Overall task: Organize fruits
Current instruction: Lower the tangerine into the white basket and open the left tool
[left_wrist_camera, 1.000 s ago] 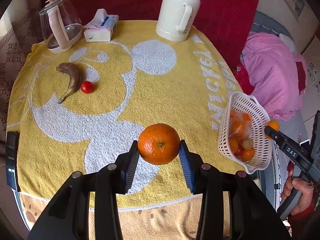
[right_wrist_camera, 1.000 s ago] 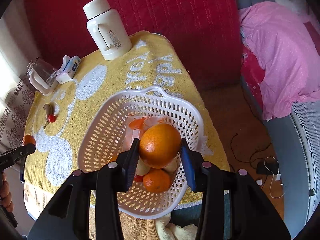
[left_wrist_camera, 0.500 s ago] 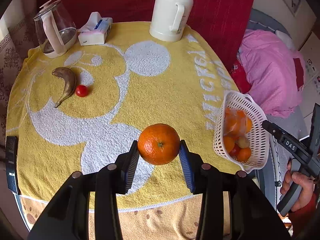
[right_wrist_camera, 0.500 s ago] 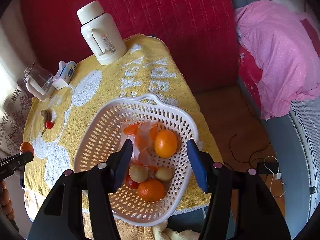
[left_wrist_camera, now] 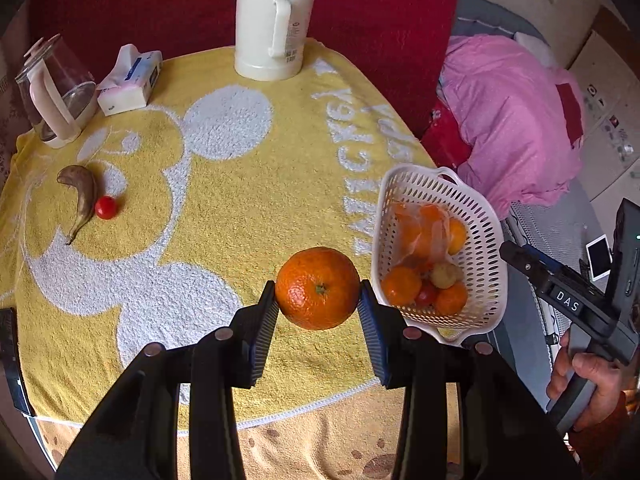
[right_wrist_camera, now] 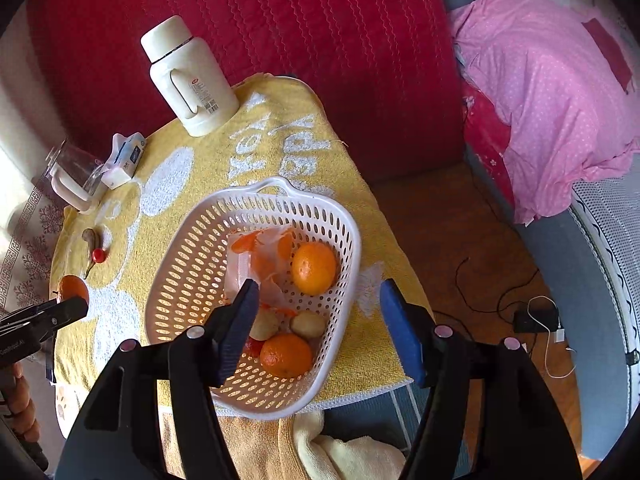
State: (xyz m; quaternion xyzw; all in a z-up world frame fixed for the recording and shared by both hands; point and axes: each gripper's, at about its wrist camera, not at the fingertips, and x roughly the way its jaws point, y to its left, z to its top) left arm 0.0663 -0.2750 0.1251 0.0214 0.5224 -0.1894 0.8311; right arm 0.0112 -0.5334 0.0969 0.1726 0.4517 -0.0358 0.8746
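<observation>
My left gripper [left_wrist_camera: 319, 308] is shut on an orange [left_wrist_camera: 318, 288] and holds it above the yellow towel, just left of the white basket [left_wrist_camera: 486, 236]. That orange also shows in the right wrist view [right_wrist_camera: 72, 287]. My right gripper [right_wrist_camera: 316, 316] is open and empty above the basket [right_wrist_camera: 192, 256]. The basket holds several oranges, among them the one just dropped [right_wrist_camera: 314, 268], two small brown fruits, a red one and a plastic bag. A dark banana [left_wrist_camera: 80, 200] and a cherry tomato [left_wrist_camera: 106, 207] lie at the table's left.
A white thermos [left_wrist_camera: 272, 20], a tissue pack [left_wrist_camera: 130, 84] and a glass kettle [left_wrist_camera: 56, 92] stand along the back of the table. A pink quilt [right_wrist_camera: 560, 92] lies on the bed to the right. Cables and a charger [right_wrist_camera: 536, 320] lie on the floor.
My right gripper opened and let its orange fall into the basket, then drew back a little. My left gripper carried its orange rightward, closer to the basket.
</observation>
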